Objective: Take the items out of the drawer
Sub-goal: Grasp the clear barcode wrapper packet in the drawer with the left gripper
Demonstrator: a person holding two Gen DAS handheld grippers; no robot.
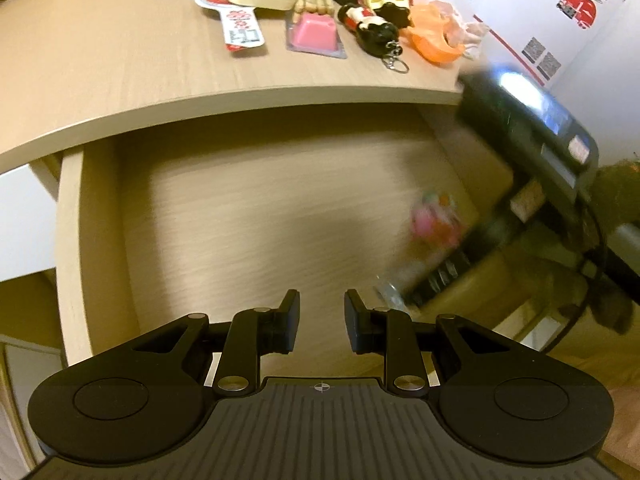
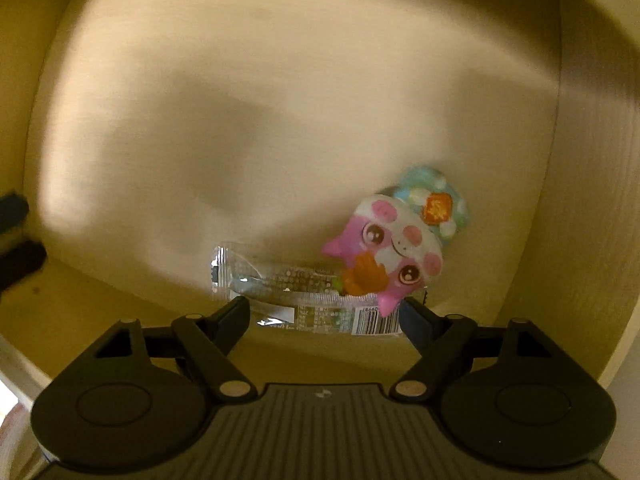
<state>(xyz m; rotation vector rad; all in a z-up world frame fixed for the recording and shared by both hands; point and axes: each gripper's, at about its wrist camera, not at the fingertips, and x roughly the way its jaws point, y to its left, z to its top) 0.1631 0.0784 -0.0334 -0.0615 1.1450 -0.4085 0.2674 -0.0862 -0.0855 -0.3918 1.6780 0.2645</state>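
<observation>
The step in hand looks like the pick of the last item: a clear plastic packet with a pink-and-white cartoon cat charm point(image 2: 360, 276) lies in the pale wooden drawer point(image 2: 592, 160), near its right wall. The right gripper point(image 2: 324, 314) points down over the packet, jaws wide, straddling it without touching. Next it needs lowering, then closing. The left gripper point(image 1: 322, 320) hovers over the drawer's front, jaws narrow and empty.

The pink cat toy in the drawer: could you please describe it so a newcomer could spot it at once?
Look into the open pale wooden drawer under the desk top. Near its right wall lies a clear plastic wrapper with a barcode. Partly on its end is the pink-and-white cartoon cat toy with big eyes and an orange flower, the only colourful thing inside.
</observation>
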